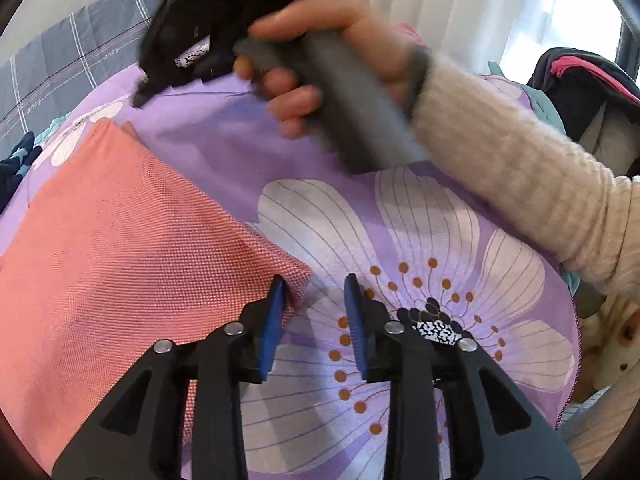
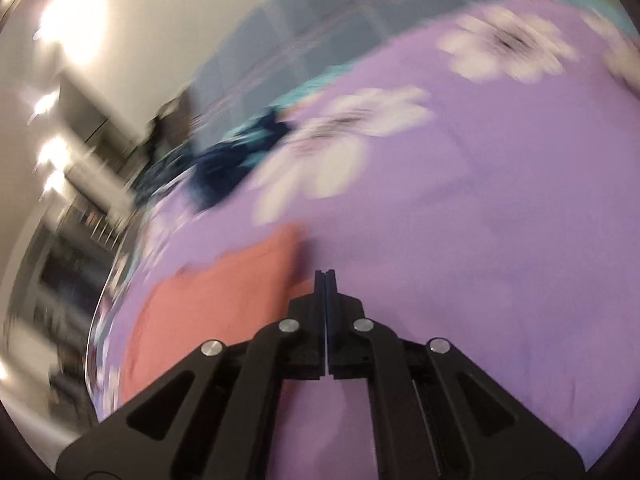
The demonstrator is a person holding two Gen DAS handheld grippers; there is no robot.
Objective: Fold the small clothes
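A salmon-pink mesh cloth (image 1: 120,240) lies flat on a purple flowered bedsheet (image 1: 400,240). My left gripper (image 1: 314,292) hovers at the cloth's right corner with its blue pads (image 1: 276,300) apart; the corner tip sits beside the left pad, unpressed. Farther back, a hand (image 1: 320,60) in a cream knit sleeve holds the other tool's grey handle, blurred. In the right wrist view, my right gripper (image 2: 326,276) is shut with nothing visible between its pads, just right of the pink cloth (image 2: 224,300) and over the sheet (image 2: 480,200).
A dark blue garment (image 2: 224,172) lies at the sheet's far edge, also at the left rim (image 1: 16,160). Grey plaid bedding (image 1: 60,60) lies beyond. A dark jacket with pink trim (image 1: 580,80) and a plush toy (image 1: 612,340) sit at the right.
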